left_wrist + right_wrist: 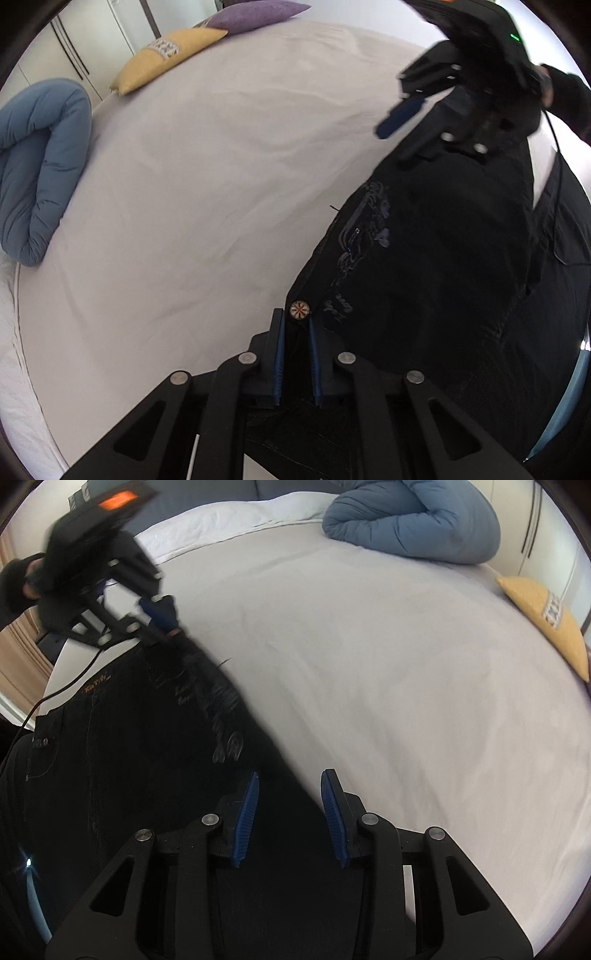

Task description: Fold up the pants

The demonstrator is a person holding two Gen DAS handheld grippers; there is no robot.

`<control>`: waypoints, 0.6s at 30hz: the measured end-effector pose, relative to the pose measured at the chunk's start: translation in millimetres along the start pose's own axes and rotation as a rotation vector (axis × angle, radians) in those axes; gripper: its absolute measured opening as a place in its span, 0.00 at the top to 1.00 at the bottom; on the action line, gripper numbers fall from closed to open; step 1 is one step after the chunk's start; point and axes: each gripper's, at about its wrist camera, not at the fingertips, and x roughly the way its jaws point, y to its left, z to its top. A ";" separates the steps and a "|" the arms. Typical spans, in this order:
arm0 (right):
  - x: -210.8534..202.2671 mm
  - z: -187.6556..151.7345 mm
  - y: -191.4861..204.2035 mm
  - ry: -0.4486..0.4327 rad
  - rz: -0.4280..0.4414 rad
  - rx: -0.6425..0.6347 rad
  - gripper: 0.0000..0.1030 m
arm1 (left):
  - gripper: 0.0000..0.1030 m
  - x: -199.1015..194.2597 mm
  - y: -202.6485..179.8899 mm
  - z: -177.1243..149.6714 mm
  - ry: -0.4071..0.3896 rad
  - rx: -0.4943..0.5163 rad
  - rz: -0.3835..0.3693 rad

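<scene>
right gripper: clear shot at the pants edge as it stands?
Probably yes. The right gripper is open, its fingers straddling the edge of the black pants with nothing between. The left gripper, shut on the waistband by the button, is well clear.

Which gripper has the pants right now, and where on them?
The left gripper pinches the black pants at the waistband beside the button. The right gripper straddles their edge, jaws apart, not yet clamped.
</scene>
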 end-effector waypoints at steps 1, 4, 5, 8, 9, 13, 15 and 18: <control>0.4 3.8 0.5 -0.002 0.002 0.002 0.67 | 0.88 -2.0 -7.9 -3.3 -0.007 0.003 0.005; 4.5 7.4 4.0 0.023 0.012 -0.004 0.67 | 0.89 -9.4 -18.7 -13.0 -0.024 0.000 0.008; 8.8 8.9 5.8 0.043 0.016 -0.012 0.67 | 0.89 -10.2 -19.3 -12.2 -0.025 0.001 0.006; 19.7 10.7 6.9 0.093 0.018 -0.028 0.67 | 0.89 -11.7 -17.1 -10.5 -0.027 0.006 0.008; 21.3 10.5 7.5 0.104 0.022 -0.026 0.67 | 0.89 -12.5 -18.5 -11.0 -0.028 0.003 0.007; 20.9 13.3 13.0 0.114 0.043 -0.028 0.80 | 0.89 4.4 18.7 -11.9 -0.034 -0.006 0.001; 26.5 15.7 14.1 0.132 0.026 -0.041 0.87 | 0.89 4.8 20.2 -12.1 -0.039 -0.004 -0.002; 29.9 17.6 19.5 0.146 0.010 -0.051 0.93 | 0.89 5.0 19.3 -14.6 -0.041 -0.004 0.002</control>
